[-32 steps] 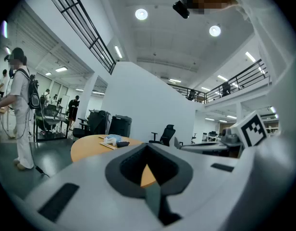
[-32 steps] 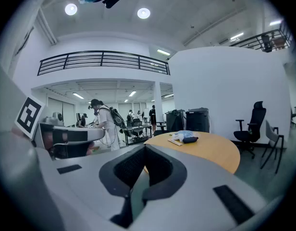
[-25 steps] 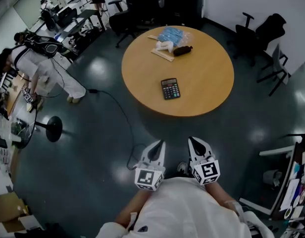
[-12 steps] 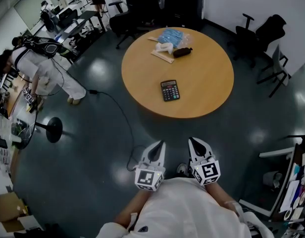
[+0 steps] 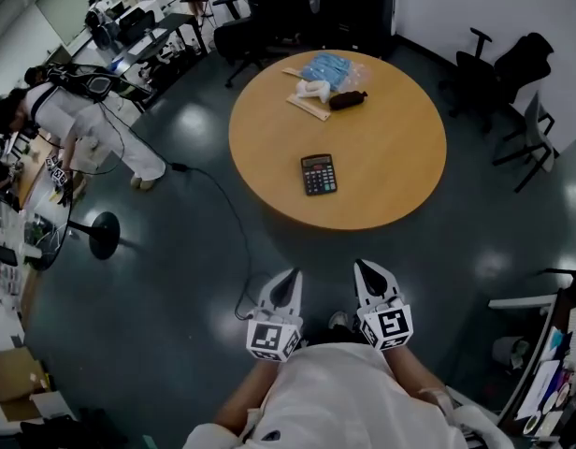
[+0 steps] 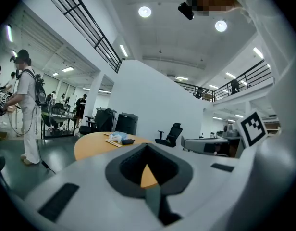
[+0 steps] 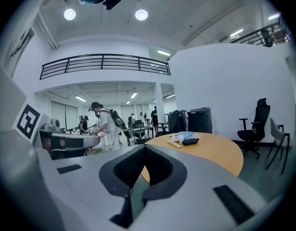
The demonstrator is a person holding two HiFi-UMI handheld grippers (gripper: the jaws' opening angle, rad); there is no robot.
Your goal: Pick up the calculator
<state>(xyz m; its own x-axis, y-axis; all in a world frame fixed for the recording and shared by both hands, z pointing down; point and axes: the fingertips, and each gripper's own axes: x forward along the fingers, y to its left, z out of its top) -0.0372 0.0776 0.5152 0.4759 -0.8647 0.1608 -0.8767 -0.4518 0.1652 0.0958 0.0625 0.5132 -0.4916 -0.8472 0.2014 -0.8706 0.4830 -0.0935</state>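
Grippers (image 5: 293, 275) (image 5: 362, 265) level, short of calculator (image 5: 318, 174)

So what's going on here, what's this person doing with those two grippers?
A person stands on the floor a little short of the round table, holding a gripper in each hand. The left gripper and the right gripper are both shut and empty, pointing toward the table. The calculator lies flat on the table, not yet touched.

We're getting even, dimmish overhead light in the head view, soft glare patches on the glossy floor (image 5: 166, 279). Both gripper views warp toward black corners, ceiling lights (image 6: 144, 11) blow out, and the nearest foreground is mushy.
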